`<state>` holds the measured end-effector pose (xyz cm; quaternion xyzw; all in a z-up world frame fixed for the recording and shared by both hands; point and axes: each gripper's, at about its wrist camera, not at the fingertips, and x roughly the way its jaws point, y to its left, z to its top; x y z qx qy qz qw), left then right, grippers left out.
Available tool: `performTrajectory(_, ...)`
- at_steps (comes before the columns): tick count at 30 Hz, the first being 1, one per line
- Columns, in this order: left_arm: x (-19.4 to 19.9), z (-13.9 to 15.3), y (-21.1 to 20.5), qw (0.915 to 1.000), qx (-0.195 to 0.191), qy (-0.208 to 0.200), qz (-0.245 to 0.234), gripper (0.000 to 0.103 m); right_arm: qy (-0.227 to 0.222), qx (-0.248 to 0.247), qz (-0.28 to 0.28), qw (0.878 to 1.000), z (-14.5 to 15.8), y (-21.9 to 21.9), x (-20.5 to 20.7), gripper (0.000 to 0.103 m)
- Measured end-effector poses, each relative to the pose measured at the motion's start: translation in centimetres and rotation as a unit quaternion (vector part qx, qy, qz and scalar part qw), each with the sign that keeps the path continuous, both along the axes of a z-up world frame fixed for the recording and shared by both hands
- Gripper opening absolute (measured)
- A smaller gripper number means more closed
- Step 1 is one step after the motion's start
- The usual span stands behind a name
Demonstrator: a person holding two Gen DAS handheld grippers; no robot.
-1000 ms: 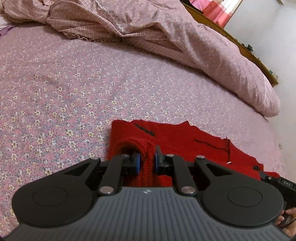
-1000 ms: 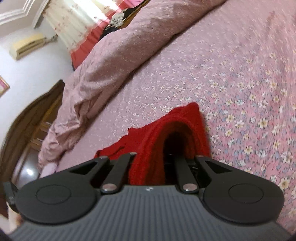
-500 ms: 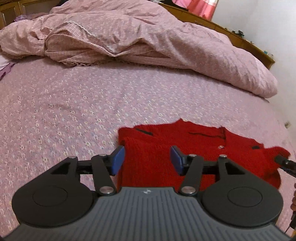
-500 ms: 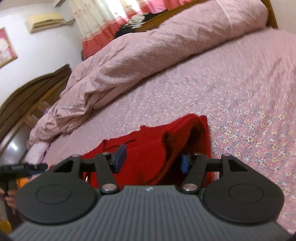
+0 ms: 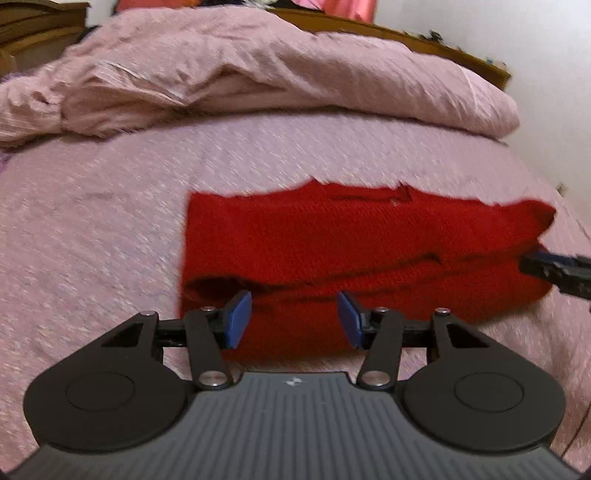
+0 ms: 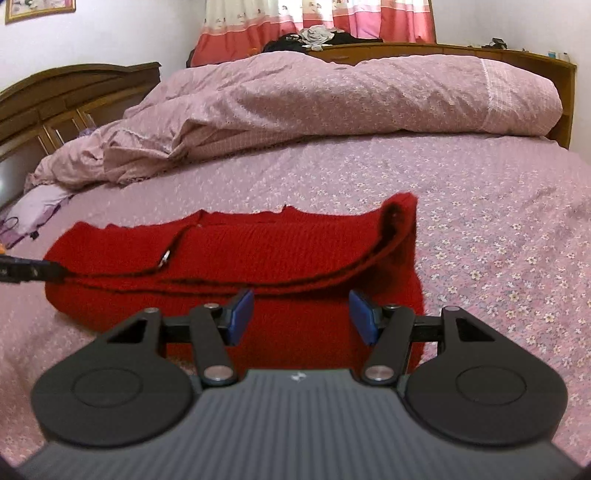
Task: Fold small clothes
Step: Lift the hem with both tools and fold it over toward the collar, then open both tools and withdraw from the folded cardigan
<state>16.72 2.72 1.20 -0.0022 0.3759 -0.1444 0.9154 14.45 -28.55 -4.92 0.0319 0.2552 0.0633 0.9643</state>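
Red knit fills the near ground of both my wrist views: the red sweater [image 5: 354, 243] lies folded into a long flat band on the bedsheet [image 5: 92, 229], its near edge doubled over so that a dark seam runs along its length. It rests on the bed alone; I see no basket, box or drawer holding anything.

My left gripper [image 5: 294, 319] sits low over the sweater's near edge, tilted downward, its blue pads [image 5: 238, 317] standing apart with only loose knit seen between and beyond them. Its jaws are closing a little, yet neither pad presses on the cloth, so it has let go. At the right edge of that view the tip of my right gripper [image 5: 554, 271] pokes in beside the sweater's far end.

From the right wrist, the right gripper [image 6: 301, 315] is likewise parted and released, aimed downward at the band's right part, with red knit showing in the gap but nothing pinched. The left gripper's dark tip [image 6: 29, 271] enters from the left edge, touching or just beside the sweater's left end; I cannot tell which.

Farther back the floral sheet runs up to a rumpled pink duvet [image 6: 332, 96] heaped across the bed. Behind that stand a wooden headboard [image 6: 74, 85] and pink curtains [image 6: 314, 18].
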Motion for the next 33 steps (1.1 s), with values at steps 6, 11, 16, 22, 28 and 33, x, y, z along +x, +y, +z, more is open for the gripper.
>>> performTrajectory(6, 1.1, -2.2, -0.8, 1.0, 0.004, 0.008, 0.002, 0.047, 0.0, -0.024, -0.005, 1.0, -1.0, 1.1, 0.5, 0.06)
performTrajectory(11, 2.2, -3.1, -0.9, 0.9999, 0.009, 0.009, -0.002, 0.046, -0.002, -0.027, -0.001, 1.0, -1.2, 1.4, 0.9, 0.059)
performTrajectory(16, 3.2, -2.3, -1.4, 0.9996, 0.025, -0.013, -0.005, 0.046, -0.009, -0.043, 0.0, 0.999, -1.3, 2.0, 1.5, 0.06)
performTrajectory(22, 5.9, -1.8, -2.1, 0.9988, 0.041, -0.026, -0.003, 0.046, -0.01, -0.039, 0.006, 0.999, -0.9, 2.3, 3.0, 0.06)
performTrajectory(28, 9.2, -1.1, -2.8, 0.9971, 0.059, -0.048, 0.005, 0.046, -0.008, -0.015, -0.005, 1.0, -1.0, 2.3, 5.3, 0.059)
performTrajectory(33, 11.8, -0.4, -3.1, 0.9967, 0.056, -0.057, 0.019, 0.046, -0.001, 0.03, -0.019, 0.999, -0.9, 1.8, 7.3, 0.059)
